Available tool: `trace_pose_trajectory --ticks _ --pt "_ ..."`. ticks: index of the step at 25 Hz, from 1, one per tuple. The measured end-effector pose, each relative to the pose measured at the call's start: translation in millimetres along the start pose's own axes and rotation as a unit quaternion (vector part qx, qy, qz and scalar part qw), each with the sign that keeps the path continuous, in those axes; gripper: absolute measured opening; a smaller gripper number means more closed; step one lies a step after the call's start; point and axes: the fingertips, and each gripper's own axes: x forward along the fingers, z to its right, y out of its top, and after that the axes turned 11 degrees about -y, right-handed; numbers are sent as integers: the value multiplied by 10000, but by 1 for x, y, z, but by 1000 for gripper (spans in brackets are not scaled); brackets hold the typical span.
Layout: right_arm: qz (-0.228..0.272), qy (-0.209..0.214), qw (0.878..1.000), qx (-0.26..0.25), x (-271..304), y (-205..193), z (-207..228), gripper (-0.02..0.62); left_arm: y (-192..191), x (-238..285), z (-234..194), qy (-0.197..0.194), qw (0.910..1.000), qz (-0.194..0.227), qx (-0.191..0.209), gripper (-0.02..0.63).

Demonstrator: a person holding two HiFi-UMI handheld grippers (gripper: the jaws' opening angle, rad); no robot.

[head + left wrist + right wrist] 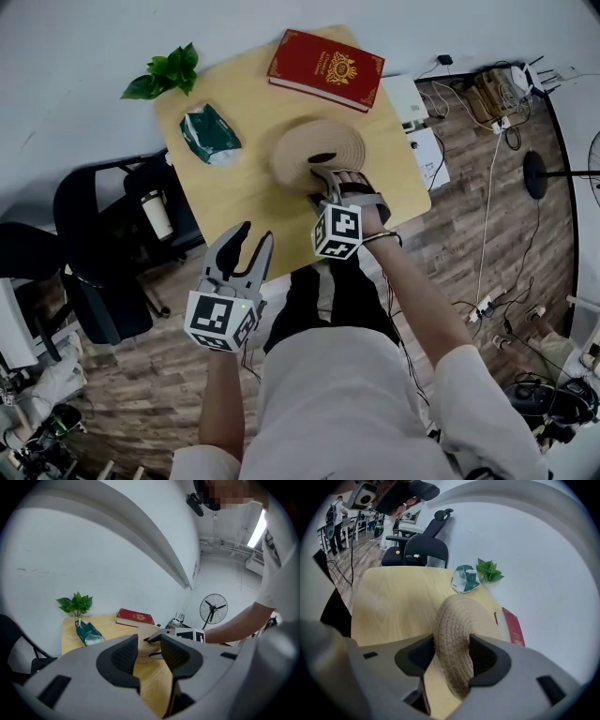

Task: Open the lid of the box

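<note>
- A round tan woven box (314, 150) sits just right of the middle of the pale wooden table (234, 202), in the upper centre of the head view.
- The right gripper (328, 178) comes in at the box's lower edge in the head view. In the right gripper view its jaws are clamped on the rim of the woven lid (457, 620), which fills the gap and touches both dark pads.
- The left gripper (251, 244) hangs off the table's lower edge, at the lower left of centre in the head view, well apart from the box. Its jaws stand apart with nothing between them; in the left gripper view only the tabletop and the far-off box show through the gap.
- A dark red hardcover book with gold print (326, 68) lies at the table's top edge, just above the box.
- A crumpled green packet (210, 133) lies left of the box, and a small leafy green plant (164, 73) sits at the table's upper left corner.
- A black office chair (103, 244) stands left of the table.
</note>
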Motion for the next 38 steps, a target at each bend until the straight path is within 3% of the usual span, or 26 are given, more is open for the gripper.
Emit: trace_pose_trajectory --ticks 38 --pt "180 160 9997 61 -13 0 3 192 11 6 13 30 9999 144 34 144"
